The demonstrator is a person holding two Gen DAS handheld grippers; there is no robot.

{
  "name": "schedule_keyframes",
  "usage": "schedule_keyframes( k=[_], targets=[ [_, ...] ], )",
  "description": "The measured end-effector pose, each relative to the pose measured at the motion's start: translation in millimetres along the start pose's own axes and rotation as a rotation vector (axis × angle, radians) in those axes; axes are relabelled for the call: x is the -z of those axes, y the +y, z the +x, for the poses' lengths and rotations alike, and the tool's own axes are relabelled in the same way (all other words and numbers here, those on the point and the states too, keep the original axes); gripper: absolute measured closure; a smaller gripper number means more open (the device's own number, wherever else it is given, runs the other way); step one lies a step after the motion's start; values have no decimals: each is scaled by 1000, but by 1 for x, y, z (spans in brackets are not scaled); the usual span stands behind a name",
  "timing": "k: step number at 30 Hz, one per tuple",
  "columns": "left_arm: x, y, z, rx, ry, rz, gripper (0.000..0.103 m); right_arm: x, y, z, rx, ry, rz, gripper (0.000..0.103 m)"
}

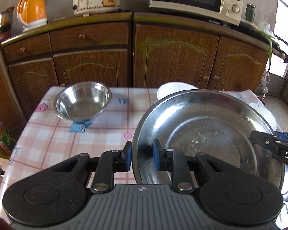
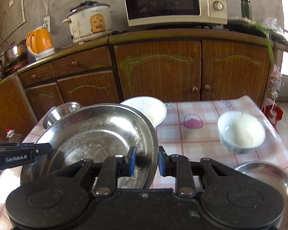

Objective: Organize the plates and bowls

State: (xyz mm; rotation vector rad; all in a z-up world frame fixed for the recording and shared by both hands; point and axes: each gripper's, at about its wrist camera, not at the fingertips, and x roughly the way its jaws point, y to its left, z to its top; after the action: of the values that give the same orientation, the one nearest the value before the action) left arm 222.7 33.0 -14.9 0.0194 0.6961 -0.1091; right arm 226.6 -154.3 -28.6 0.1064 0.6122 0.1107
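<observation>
A large shallow steel plate [image 1: 201, 134] [image 2: 98, 134] hangs between my two grippers, raised off the checked tablecloth. My left gripper [image 1: 142, 151] is shut on its left rim, one blue pad inside and one outside. My right gripper [image 2: 146, 161] is shut on the opposite rim in the same way. Each gripper's tip shows in the other's view: the right gripper [image 1: 259, 138] and the left gripper [image 2: 46, 148]. A small steel bowl [image 1: 82, 103] [image 2: 61, 113] stands at the far left. A white bowl [image 1: 174, 88] [image 2: 147, 109] is partly hidden behind the plate.
A white bowl with blue markings [image 2: 241, 132] stands on the table's right side, and a second steel dish [image 2: 268, 176] lies at the near right. The table [image 2: 201, 111] faces brown cabinets [image 1: 172, 57] bearing a microwave, rice cooker and orange kettle. An oil bottle [image 1: 2, 136] stands on the floor at left.
</observation>
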Motion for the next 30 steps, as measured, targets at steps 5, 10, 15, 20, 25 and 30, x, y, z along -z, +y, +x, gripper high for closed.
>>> schedule_keyframes(
  k=[5, 10, 15, 20, 25, 30],
  targets=[
    [-11, -3, -19, -3, -39, 9, 81, -12, 2, -20, 2, -42, -6, 72],
    [-16, -7, -33, -5, -71, 17, 81, -20, 3, -38, 4, -76, -12, 72],
    [-18, -9, -48, -3, -96, 17, 81, -27, 6, -55, 6, -106, -20, 72],
    [-22, -11, -61, -5, -124, 25, 81, -31, 7, -73, 7, -134, -26, 72],
    [-25, -13, -74, -2, -148, 27, 81, -36, 9, -90, 12, -160, -34, 72],
    [-25, -16, -86, -1, -170, 32, 81, -38, 9, -105, 15, -180, -35, 72]
  ],
)
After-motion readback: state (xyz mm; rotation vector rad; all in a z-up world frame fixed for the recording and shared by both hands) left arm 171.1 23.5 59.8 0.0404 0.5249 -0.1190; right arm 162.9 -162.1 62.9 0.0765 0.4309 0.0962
